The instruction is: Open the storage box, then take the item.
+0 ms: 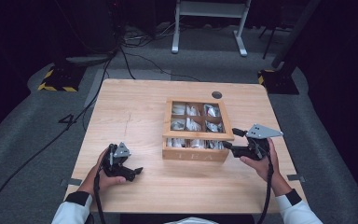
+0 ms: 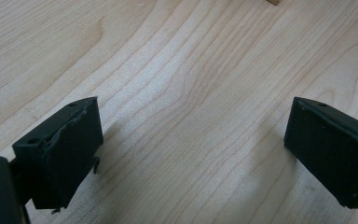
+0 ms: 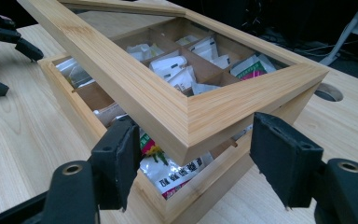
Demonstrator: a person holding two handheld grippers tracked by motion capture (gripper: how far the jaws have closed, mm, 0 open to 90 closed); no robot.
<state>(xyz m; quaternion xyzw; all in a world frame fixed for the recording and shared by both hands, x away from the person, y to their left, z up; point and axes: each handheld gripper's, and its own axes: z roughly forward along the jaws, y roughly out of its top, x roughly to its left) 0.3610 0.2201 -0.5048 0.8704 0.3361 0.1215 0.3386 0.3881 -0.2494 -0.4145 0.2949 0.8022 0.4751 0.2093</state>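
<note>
We see a wooden tea box [image 1: 196, 151] just ahead of the right gripper [image 1: 230, 140], standing on the light wooden table [image 1: 135, 107]. Its framed lid [image 3: 182, 116] is raised a little off the box, and the lid's near corner pokes in between the right gripper's jaws. One jaw sits under the lid at the box's rim, the other stands off to the outer side of the corner; the jaws are spread wide, and we cannot tell whether either pad actually presses on the wood. Beyond that corner, the compartments hold tea packets [image 3: 172, 65], white and silvery, with one bright printed packet [image 3: 168, 170] lying directly below the lifted corner.

The left gripper [image 1: 133, 172] rests low over bare table well apart from the box, on the box's other side from the right gripper. Its jaws are wide apart with nothing between them but wood grain.
</note>
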